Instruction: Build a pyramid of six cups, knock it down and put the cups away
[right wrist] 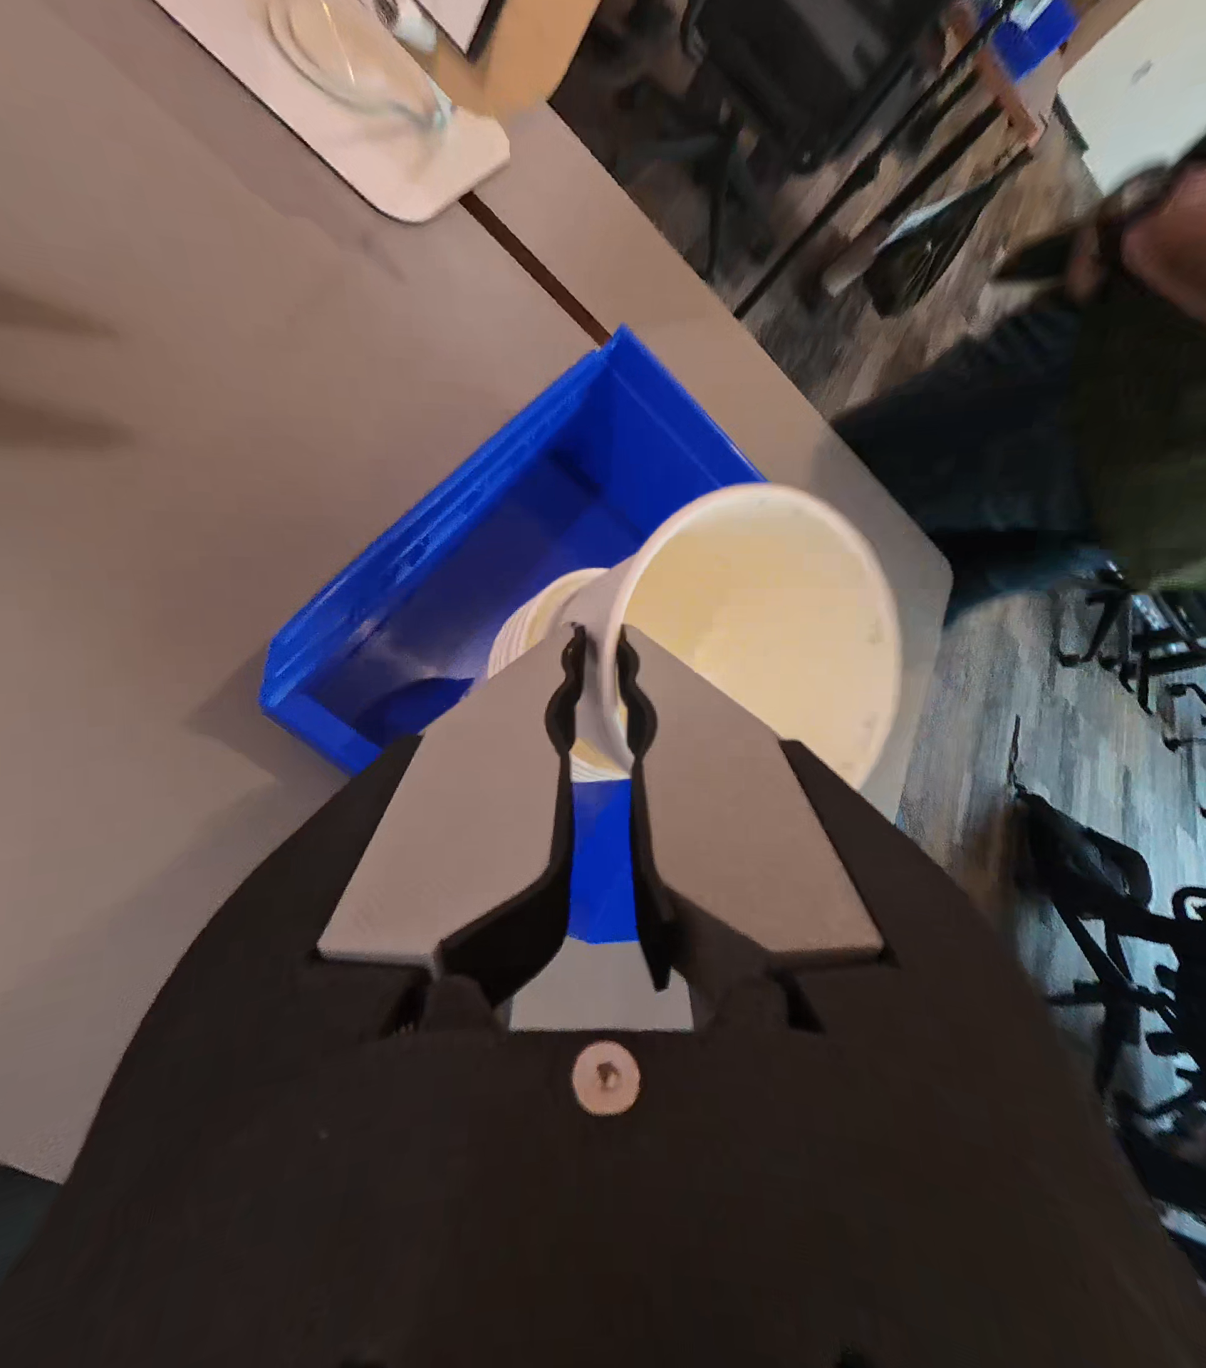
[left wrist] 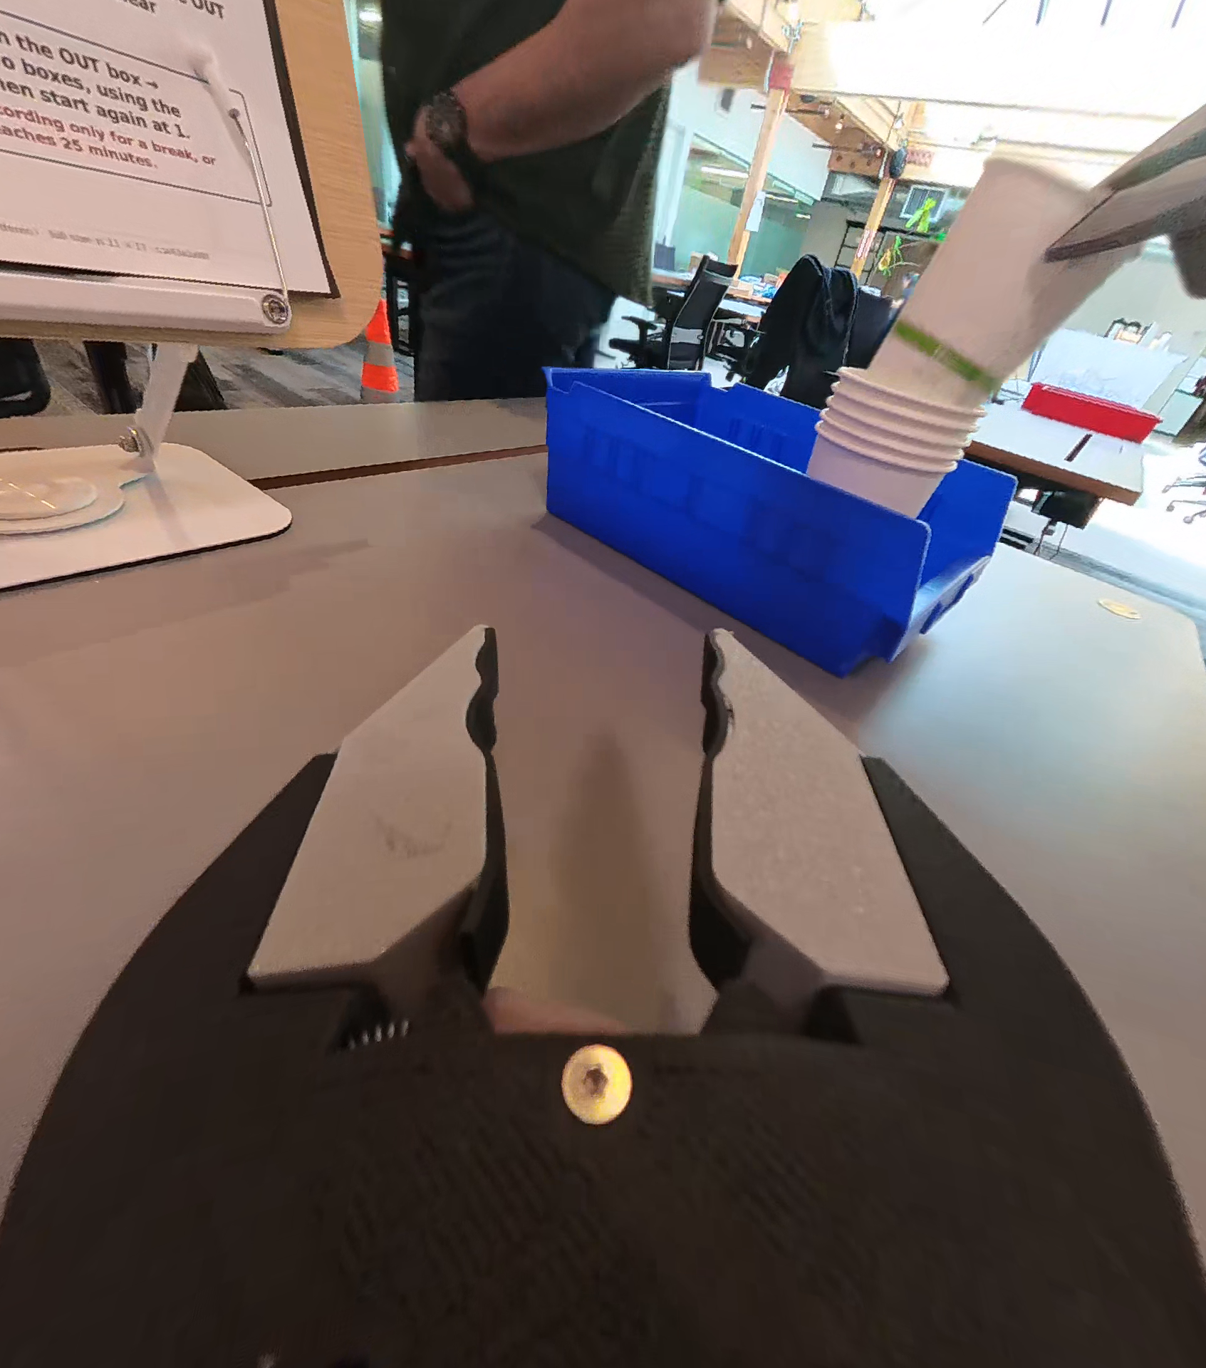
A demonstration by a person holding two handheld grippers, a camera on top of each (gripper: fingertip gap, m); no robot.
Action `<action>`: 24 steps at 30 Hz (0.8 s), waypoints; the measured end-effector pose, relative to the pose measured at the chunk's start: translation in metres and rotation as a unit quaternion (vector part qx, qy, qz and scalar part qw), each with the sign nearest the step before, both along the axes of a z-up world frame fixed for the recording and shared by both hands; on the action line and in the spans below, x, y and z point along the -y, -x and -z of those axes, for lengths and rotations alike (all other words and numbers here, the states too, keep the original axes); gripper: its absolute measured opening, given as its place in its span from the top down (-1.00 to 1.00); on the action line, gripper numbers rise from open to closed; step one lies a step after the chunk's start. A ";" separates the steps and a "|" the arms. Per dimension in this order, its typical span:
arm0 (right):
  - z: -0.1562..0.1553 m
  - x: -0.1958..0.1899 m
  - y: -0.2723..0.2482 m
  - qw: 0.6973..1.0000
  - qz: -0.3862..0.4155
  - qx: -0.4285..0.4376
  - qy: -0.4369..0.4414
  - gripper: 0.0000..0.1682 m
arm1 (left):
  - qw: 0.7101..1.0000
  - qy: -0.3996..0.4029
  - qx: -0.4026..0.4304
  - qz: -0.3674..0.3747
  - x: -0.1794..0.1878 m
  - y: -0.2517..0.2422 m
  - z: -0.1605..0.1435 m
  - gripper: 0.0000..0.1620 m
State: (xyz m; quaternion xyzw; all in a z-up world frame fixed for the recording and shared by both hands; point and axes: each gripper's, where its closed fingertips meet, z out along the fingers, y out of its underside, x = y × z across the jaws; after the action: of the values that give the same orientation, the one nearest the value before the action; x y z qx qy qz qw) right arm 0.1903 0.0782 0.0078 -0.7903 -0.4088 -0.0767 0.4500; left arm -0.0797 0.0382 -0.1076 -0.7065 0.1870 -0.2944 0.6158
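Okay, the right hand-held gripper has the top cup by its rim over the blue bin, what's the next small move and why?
Probably lift the top cup free. The right hand-held gripper pinches its wall, but its base still sits tilted in the nested stack in the blue bin. The left hand-held gripper is open and empty.

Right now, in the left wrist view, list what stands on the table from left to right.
White stand base → left gripper, open and empty, low over the table → blue bin → stack of white cups in the bin → top cup, tilted, pinched by the right gripper.

Bright daylight — motion blur, fisheye edges
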 end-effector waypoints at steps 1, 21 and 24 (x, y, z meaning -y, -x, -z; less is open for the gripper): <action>0.001 -0.004 0.000 1.000 0.007 0.003 -0.003 0.84 | 1.000 0.002 0.002 0.001 0.000 0.000 0.000 0.35; 0.124 0.086 0.200 0.942 -0.229 -0.237 -0.058 0.66 | 1.000 -0.006 -0.019 0.006 0.003 -0.004 0.002 0.38; 0.153 0.065 0.188 0.961 -0.171 -0.215 0.012 0.32 | 1.000 -0.016 -0.026 0.002 0.004 -0.005 0.002 0.39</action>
State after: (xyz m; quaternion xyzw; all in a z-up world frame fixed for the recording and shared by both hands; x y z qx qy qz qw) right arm 0.0026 0.0128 -0.1450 -0.7119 -0.4322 0.1785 0.5240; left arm -0.0752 0.0342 -0.1092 -0.7037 0.2089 -0.2743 0.6212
